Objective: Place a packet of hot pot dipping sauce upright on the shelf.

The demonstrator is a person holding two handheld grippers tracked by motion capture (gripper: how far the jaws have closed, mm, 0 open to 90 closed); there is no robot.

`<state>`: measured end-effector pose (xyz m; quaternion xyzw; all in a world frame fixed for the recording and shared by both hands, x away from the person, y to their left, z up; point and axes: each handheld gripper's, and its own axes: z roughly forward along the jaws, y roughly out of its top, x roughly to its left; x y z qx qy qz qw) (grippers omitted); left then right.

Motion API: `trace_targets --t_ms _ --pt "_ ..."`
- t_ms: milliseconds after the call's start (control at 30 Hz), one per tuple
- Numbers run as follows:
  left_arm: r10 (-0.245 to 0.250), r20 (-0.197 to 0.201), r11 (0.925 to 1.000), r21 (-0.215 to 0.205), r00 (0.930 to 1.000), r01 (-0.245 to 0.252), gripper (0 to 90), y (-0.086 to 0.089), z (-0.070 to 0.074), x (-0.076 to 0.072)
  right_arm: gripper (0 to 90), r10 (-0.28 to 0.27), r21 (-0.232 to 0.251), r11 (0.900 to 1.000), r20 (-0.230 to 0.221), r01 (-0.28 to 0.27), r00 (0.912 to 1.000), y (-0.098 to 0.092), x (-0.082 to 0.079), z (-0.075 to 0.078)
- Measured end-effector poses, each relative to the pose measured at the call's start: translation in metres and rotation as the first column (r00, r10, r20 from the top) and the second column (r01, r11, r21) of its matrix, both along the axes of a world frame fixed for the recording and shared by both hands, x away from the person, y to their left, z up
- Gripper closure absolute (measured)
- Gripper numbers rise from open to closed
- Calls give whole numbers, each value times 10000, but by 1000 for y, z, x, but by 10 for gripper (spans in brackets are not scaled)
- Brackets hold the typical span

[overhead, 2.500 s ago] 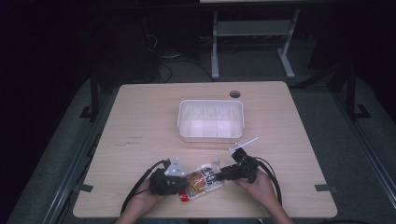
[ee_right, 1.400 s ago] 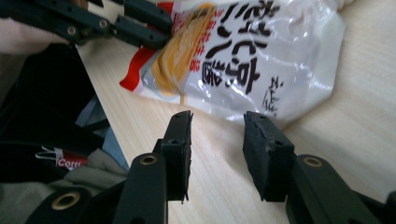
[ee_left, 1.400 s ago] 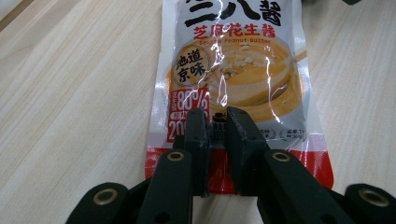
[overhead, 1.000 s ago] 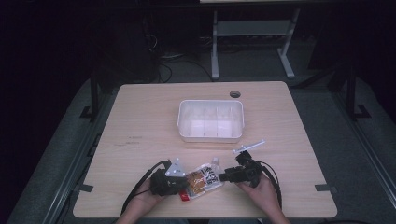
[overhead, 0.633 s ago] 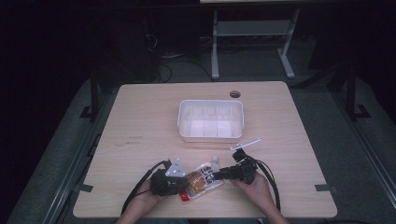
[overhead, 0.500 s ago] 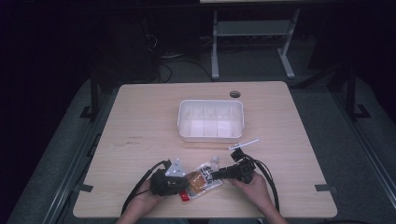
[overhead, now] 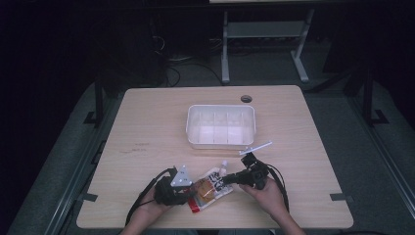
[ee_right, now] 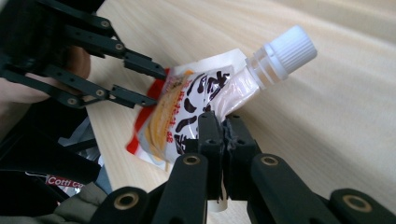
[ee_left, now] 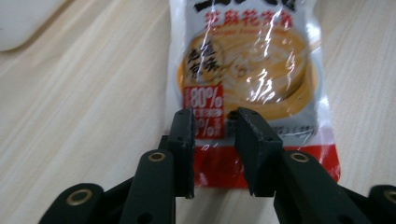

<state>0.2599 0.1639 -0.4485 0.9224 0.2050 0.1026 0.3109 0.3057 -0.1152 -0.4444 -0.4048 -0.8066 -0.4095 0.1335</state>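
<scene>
Pinching the pouch [ee_right: 187,116] edge thinly, the right gripper [ee_right: 223,126] risks slipping; the left gripper [ee_left: 212,128], jaws apart, has just been opening.

"80%" on pouch [ee_left: 243,79] (red patch)

place: lab | signs: lone wooden table [overhead: 147,122], dark room, cables on floor [overhead: 169,73], metal stand [overhead: 264,29]

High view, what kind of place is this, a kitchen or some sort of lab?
Most likely a lab or recording workspace, not a kitchen: a bare wooden table stands in a dark room, cables and a metal stand crowd the floor behind it, and only a white tray and a spouted food pouch sit on it.
</scene>
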Motion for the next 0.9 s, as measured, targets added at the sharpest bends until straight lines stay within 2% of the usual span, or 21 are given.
trace_targets --t_ms 233,267,300,467,500,700,900 --pt "436 105 9985 -337 9990 -432 602 13 4 2 882 29 -215 9998 360 -21 9993 -2 0 25" --pt "436 105 9985 -337 9990 -432 593 13 4 2 882 29 -215 9998 360 -21 9993 -2 0 25" --pt "595 118 9972 -467 9982 -589 587 18 5 3 883 -2 -218 9998 417 11 9991 -2 0 31" --pt "835 172 9950 -557 9964 -825 561 26 6 4 886 -16 -255 9997 533 29 9986 -3 1 44" --pt "954 161 9935 -631 9953 -943 556 30 7 6 887 -10 -252 9997 571 24 9984 -3 1 51" --pt "1239 182 9896 -763 9921 -1222 541 40 7 9 889 77 -350 9994 764 -50 9971 0 2 70" --pt "1398 226 9869 -840 9899 -1374 526 45 7 10 891 150 -515 9986 890 -104 9959 3 3 83"
